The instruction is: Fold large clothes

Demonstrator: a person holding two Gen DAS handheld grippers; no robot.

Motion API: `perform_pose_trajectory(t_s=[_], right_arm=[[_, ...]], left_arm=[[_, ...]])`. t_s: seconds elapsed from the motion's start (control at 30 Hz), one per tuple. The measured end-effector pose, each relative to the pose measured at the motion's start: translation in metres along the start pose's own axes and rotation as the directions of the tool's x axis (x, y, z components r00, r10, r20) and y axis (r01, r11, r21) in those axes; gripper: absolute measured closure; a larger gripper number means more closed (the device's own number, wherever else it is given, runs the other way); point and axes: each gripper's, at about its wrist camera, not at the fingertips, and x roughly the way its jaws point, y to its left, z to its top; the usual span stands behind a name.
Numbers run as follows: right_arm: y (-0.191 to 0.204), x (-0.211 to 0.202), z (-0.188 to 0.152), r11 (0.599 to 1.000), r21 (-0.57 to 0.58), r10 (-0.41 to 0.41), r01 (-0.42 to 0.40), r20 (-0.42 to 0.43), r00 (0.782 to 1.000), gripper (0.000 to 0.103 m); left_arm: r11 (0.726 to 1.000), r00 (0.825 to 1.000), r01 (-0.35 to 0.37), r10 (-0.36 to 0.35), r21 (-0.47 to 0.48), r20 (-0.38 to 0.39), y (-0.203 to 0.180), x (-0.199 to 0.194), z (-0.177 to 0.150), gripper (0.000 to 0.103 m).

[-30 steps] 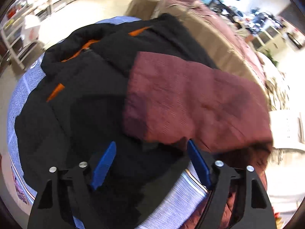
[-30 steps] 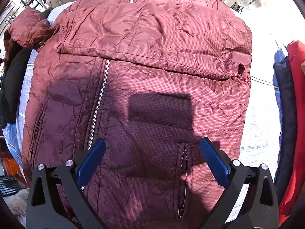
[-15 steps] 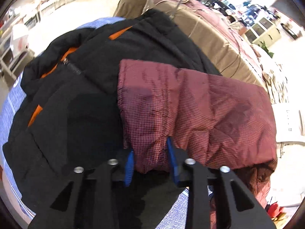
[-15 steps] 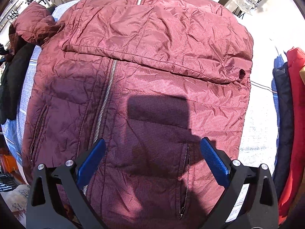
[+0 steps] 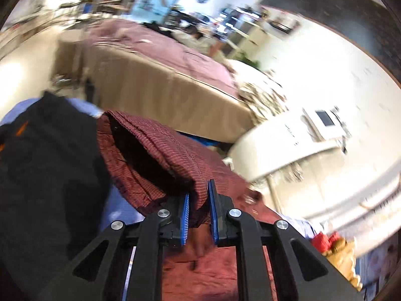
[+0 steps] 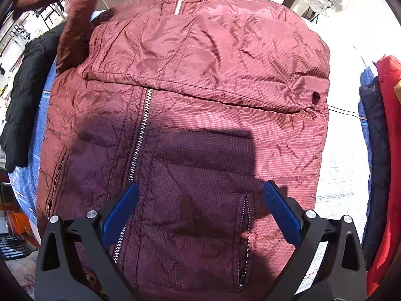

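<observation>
Sleeve fold, maroon jacket.
Left gripper pinches raised sleeve left of body; right gripper spread wide, empty, above hem.

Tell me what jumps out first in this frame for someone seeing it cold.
The maroon quilted jacket fills the right wrist view, laid flat with its front up and zipped, under the open right gripper. In the left wrist view, the left gripper is shut on the jacket's sleeve, lifted beside a black jacket.
</observation>
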Motion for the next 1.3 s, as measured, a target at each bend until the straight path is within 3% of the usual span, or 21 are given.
perform_pose_trajectory(t_s=[0.13, 0.33, 0.43, 0.53, 0.63, 0.7, 0.87, 0.97, 1.17, 1.3], right_arm=[[-0.016, -0.002, -0.004, 0.999, 0.043, -0.005, 0.004, 0.004, 1.000, 0.005], [-0.045, -0.002, -0.012, 0.990, 0.139, -0.001, 0.002, -0.007, 1.000, 0.005], [-0.058, 0.000, -0.015, 0.984, 0.176, 0.001, 0.001, -0.015, 1.000, 0.005], [-0.070, 0.002, -0.015, 0.979, 0.206, 0.002, 0.002, -0.018, 1.000, 0.005], [-0.081, 0.004, -0.012, 0.972, 0.235, 0.002, 0.003, -0.020, 1.000, 0.005], [-0.088, 0.005, -0.011, 0.968, 0.250, -0.001, 0.006, -0.019, 1.000, 0.005], [-0.101, 0.005, -0.005, 0.961, 0.276, -0.013, 0.017, -0.019, 1.000, 0.005], [-0.108, 0.003, 0.002, 0.961, 0.274, -0.023, 0.025, -0.008, 1.000, 0.005], [-0.119, -0.008, 0.043, 0.961, 0.275, -0.017, -0.002, 0.066, 0.998, 0.005], [-0.117, -0.009, 0.080, 0.968, 0.249, -0.013, -0.016, 0.114, 0.993, 0.005]], left_arm=[[0.987, 0.990, 0.109, -0.096, 0.118, -0.107, -0.075, 0.044, -0.027, 0.092], [0.945, 0.942, 0.255, -0.196, 0.203, -0.273, -0.173, 0.100, -0.097, 0.092], [0.918, 0.918, 0.299, -0.203, 0.259, -0.340, -0.211, 0.119, -0.130, 0.092], [0.884, 0.896, 0.320, -0.166, 0.340, -0.412, -0.245, 0.137, -0.162, 0.091], [0.867, 0.864, 0.336, -0.128, 0.368, -0.487, -0.259, 0.153, -0.189, 0.073], [0.862, 0.850, 0.341, -0.113, 0.374, -0.514, -0.264, 0.157, -0.203, 0.045], [0.854, 0.845, 0.329, -0.076, 0.404, -0.529, -0.259, 0.155, -0.225, 0.030], [0.863, 0.855, 0.284, -0.029, 0.419, -0.519, -0.238, 0.154, -0.226, 0.029], [0.909, 0.874, 0.051, 0.160, 0.414, -0.459, -0.145, 0.153, -0.206, 0.029], [0.919, 0.865, -0.102, 0.271, 0.381, -0.422, -0.075, 0.142, -0.189, 0.029]])
